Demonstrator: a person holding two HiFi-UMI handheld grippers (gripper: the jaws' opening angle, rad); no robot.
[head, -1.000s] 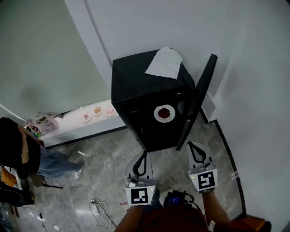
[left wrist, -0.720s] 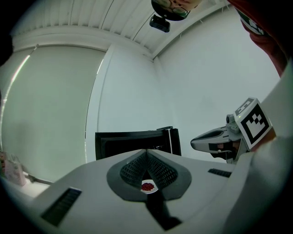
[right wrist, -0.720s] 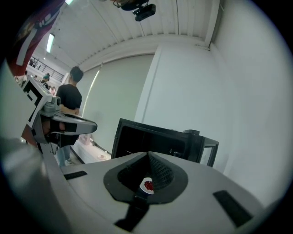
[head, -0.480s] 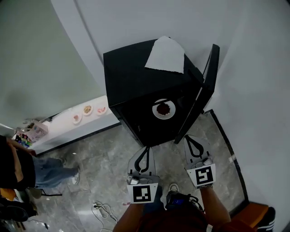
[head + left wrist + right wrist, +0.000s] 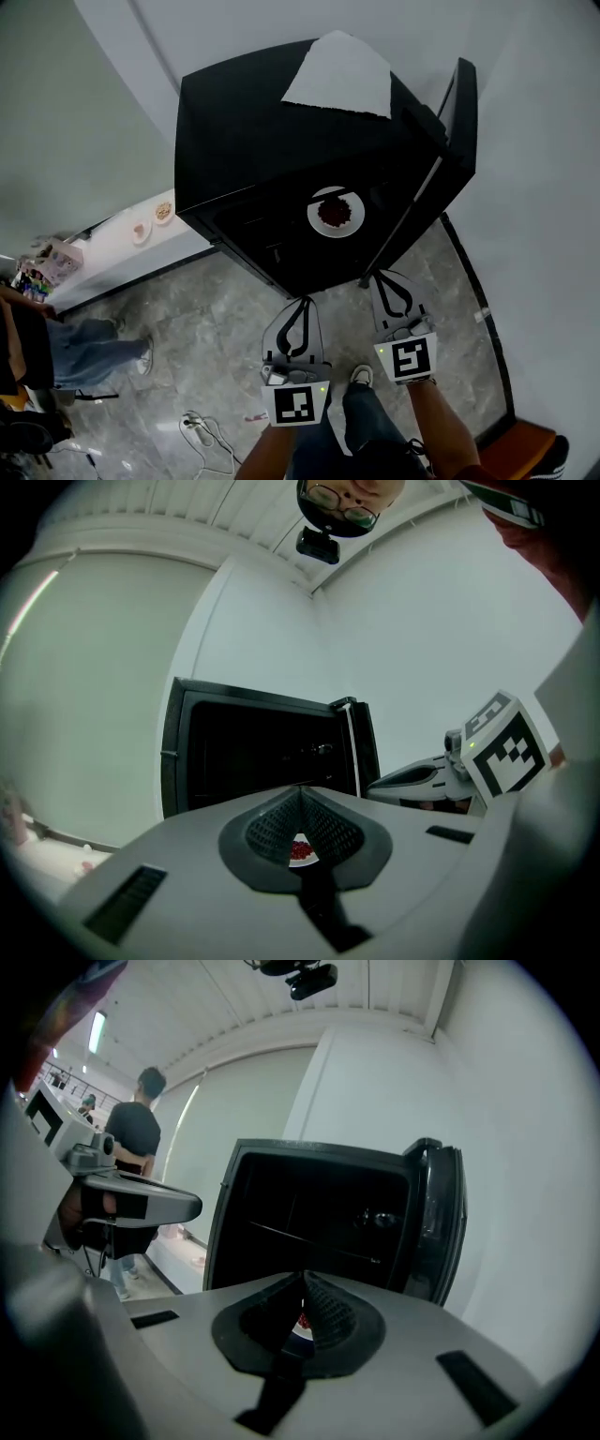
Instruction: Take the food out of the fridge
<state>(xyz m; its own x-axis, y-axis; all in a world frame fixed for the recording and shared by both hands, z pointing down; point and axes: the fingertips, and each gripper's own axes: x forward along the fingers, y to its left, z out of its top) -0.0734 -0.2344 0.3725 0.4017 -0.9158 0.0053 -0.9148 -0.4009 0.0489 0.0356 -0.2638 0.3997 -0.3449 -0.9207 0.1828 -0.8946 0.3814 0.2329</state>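
Because the fridge (image 5: 244,122) door (image 5: 457,122) is open, the left tool (image 5: 301,305) and right tool (image 5: 383,278), tips together and empty, aim at the food plate (image 5: 336,214) inside.

Left claw (image 5: 302,304), right claw (image 5: 383,278), both closed
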